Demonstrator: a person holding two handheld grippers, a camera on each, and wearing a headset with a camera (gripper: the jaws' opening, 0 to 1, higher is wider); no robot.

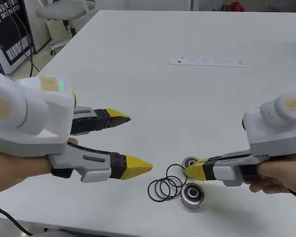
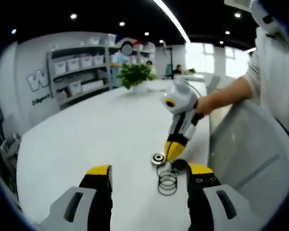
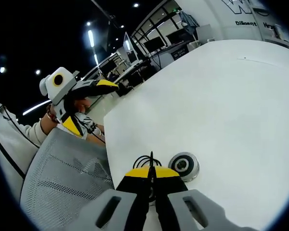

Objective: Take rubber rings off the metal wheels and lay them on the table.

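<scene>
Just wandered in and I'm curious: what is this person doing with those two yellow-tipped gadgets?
A person is taking rubber rings off small metal wheels with hand-held tongs. The right tongs are shut on a thin rubber ring beside one metal wheel; a second wheel lies nearer the person. Several loose rings already lie on the white table. The left tongs hover open, holding nothing.

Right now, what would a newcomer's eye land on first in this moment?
The right gripper, low right in the head view, is shut on a thin black rubber ring beside two metal wheels. A small heap of loose rings lies on the white table there, and the left gripper hangs open to the left.
</scene>
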